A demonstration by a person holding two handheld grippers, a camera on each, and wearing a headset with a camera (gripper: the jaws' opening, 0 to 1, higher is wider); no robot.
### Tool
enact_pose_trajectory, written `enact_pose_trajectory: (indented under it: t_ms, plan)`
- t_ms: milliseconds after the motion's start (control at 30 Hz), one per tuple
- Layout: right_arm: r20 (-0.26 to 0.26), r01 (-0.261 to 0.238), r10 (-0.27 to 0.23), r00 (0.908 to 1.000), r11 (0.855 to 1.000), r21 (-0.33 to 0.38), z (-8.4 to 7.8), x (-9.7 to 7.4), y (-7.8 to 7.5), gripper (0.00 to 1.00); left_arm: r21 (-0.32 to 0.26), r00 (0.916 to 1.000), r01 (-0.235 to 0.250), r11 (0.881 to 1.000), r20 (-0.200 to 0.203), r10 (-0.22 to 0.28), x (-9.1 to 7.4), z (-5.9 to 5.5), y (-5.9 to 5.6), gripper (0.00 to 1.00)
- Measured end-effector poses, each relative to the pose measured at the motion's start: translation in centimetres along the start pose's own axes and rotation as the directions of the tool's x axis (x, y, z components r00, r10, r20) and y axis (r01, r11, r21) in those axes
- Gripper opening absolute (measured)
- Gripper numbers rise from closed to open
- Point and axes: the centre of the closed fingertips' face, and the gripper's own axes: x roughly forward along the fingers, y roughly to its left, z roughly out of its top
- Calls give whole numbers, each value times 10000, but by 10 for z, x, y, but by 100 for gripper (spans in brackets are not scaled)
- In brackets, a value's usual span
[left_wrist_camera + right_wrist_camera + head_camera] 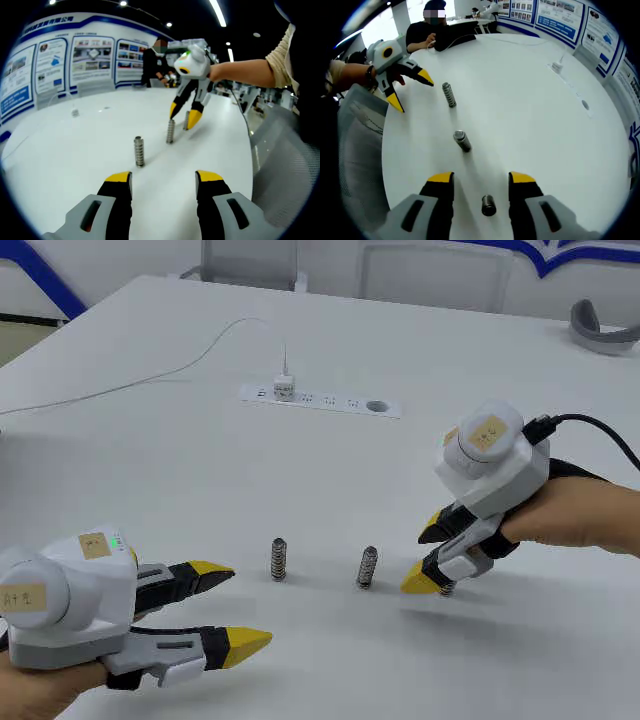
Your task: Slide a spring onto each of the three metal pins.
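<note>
**Head view:** On the white table [200,470], the first spring [279,559] and the middle spring [368,567] stand upright at lower centre. Both are well apart from the left gripper [240,605] at lower left, whose jaws are spread and empty. Right of centre, the right gripper [425,560] points downward. The third spring [447,587] peeks out just behind its lower yellow tip.

**Left gripper view:** The three springs run in a row from centre toward the upper right, and the right gripper [184,114] hangs over the farthest one.

**Right gripper view:** The third spring [488,205] stands at bottom centre between the parted jaws. There is a gap on each side, so it is released rather than gripped. The pin inside the coil cannot be made out, nor whether the coil sits fully down.

If the spring needs seating, the push should probably go straight along its axis, since a sideways nudge could tip it. The withdrawal should then go straight back, so neither tip brushes the coil.
</note>
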Motion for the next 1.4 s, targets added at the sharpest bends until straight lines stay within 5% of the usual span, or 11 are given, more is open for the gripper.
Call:
enact_pose_trajectory:
  t_ms: [1400]
  plan:
    - [661, 527, -631, 9958, 9876, 1479, -55, -15, 11, 47, -28, 9999, 125, 9999, -27, -125, 2, 0, -5, 52]
